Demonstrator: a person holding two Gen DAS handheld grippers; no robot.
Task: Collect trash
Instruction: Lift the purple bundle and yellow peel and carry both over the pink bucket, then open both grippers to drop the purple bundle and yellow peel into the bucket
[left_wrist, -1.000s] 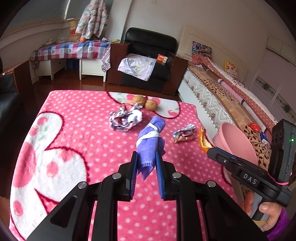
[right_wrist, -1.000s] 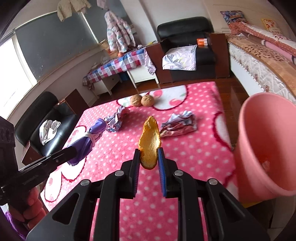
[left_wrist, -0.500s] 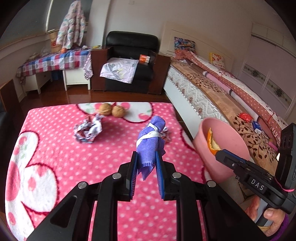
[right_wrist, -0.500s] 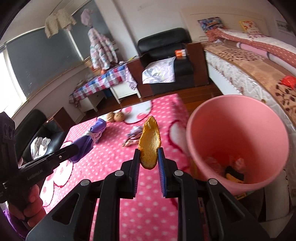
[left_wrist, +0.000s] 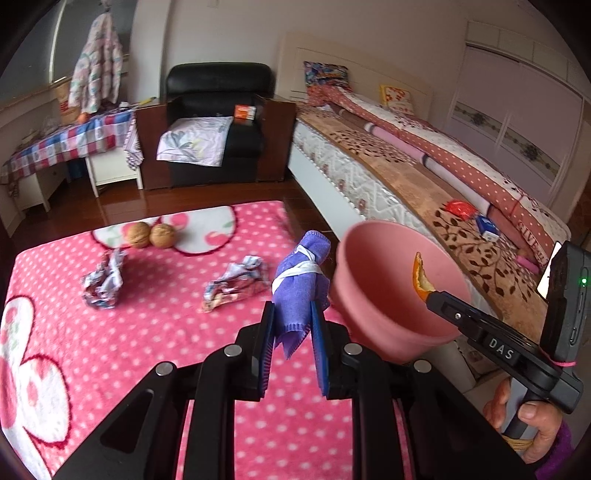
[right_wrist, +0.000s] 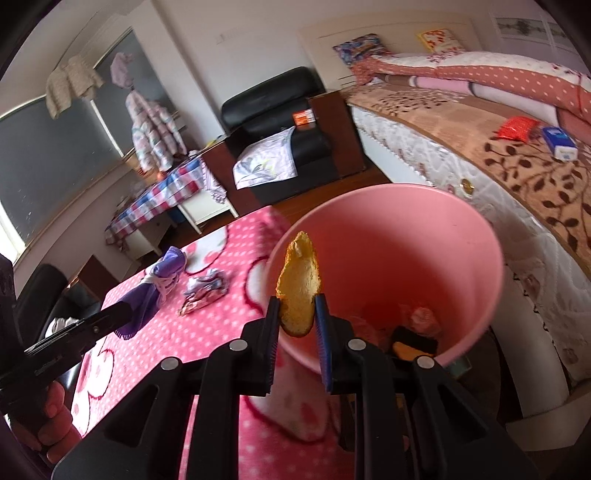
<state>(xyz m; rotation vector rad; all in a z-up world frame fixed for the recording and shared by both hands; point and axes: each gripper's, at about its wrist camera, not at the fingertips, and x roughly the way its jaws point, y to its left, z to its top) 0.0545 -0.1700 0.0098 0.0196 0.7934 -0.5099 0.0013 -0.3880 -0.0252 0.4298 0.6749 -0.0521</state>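
Observation:
My left gripper (left_wrist: 291, 332) is shut on a purple cloth (left_wrist: 301, 284) tied with a white band, held above the pink dotted table cover (left_wrist: 129, 339). My right gripper (right_wrist: 297, 317) is shut on an orange peel (right_wrist: 299, 288) and holds it over the mouth of the pink bin (right_wrist: 461, 236). In the left wrist view the peel (left_wrist: 419, 277) sits inside the rim of the bin (left_wrist: 354, 291). The bin holds some trash at its bottom (right_wrist: 413, 332). Two crumpled wrappers (left_wrist: 236, 282) (left_wrist: 103, 282) lie on the table.
Two walnuts (left_wrist: 151, 234) lie at the table's far edge. The bin stands off the table's right side, next to a bed (left_wrist: 424, 177). A black armchair (left_wrist: 214, 122) and a checked side table (left_wrist: 66, 140) stand behind.
My right gripper has carried the peel from above the table rightward to over the bin mouth. My left gripper has swung right with the cloth, so the bin now sits close beside it.

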